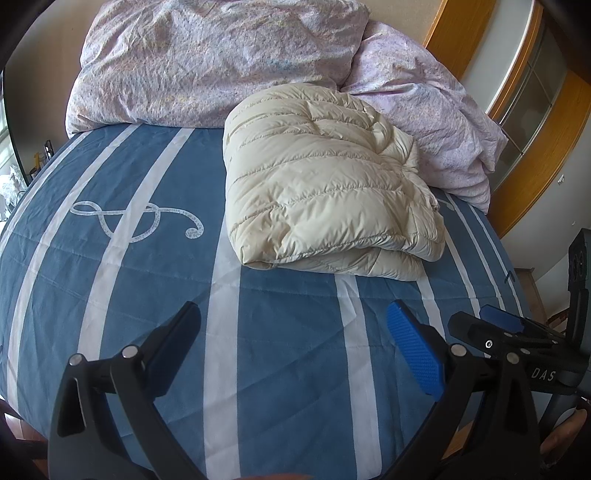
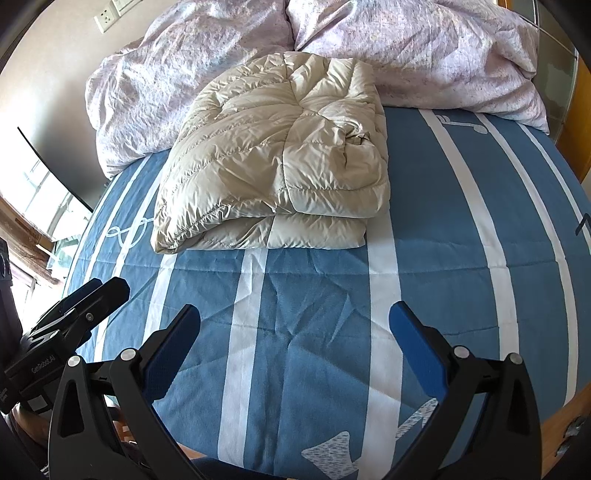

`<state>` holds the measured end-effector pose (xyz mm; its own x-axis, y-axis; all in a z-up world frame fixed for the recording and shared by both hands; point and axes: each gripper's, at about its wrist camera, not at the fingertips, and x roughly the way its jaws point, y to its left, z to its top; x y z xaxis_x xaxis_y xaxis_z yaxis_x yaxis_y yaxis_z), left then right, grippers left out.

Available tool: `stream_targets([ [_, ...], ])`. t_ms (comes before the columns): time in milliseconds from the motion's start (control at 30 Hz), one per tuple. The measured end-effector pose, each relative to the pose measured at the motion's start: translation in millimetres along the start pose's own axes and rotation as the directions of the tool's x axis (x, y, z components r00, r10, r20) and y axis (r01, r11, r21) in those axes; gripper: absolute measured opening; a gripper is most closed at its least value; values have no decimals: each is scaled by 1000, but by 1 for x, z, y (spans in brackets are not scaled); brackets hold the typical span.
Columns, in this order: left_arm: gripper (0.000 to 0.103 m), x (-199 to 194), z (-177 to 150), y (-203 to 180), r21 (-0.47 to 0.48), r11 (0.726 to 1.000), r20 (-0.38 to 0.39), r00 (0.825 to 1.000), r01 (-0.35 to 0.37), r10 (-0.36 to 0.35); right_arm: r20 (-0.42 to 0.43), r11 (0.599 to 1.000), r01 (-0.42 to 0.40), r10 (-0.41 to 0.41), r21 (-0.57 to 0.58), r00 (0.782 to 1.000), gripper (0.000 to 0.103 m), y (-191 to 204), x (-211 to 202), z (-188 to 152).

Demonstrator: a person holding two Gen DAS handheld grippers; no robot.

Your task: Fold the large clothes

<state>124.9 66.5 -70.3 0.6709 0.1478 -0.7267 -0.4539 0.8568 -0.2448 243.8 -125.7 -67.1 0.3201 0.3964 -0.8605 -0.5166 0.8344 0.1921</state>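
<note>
On bed: one cream puffer jacket [image 1: 325, 192] [image 2: 280, 162], folded into thick bundle, lying on blue striped bedsheet [image 1: 155, 280] [image 2: 317, 317]. Behind it, two rumpled floral quilts [image 1: 207, 62] [image 2: 424, 51], touching jacket's far edge. My left gripper [image 1: 293, 334] low over sheet, near side of jacket, fingers wide apart, holding nothing. My right gripper [image 2: 295, 332] same, fingers spread, nothing between them. Two grippers side by side, both well short of jacket. One wall socket [image 2: 105, 16] top left in right view.
</note>
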Motion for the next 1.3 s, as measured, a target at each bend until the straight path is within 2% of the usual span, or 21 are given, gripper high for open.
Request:
stream_targets([
  [1300, 100, 2, 1, -2, -2, 1000, -5, 1000, -3, 3, -2, 1000, -2, 2, 1, 1000, 102, -1, 0, 2],
])
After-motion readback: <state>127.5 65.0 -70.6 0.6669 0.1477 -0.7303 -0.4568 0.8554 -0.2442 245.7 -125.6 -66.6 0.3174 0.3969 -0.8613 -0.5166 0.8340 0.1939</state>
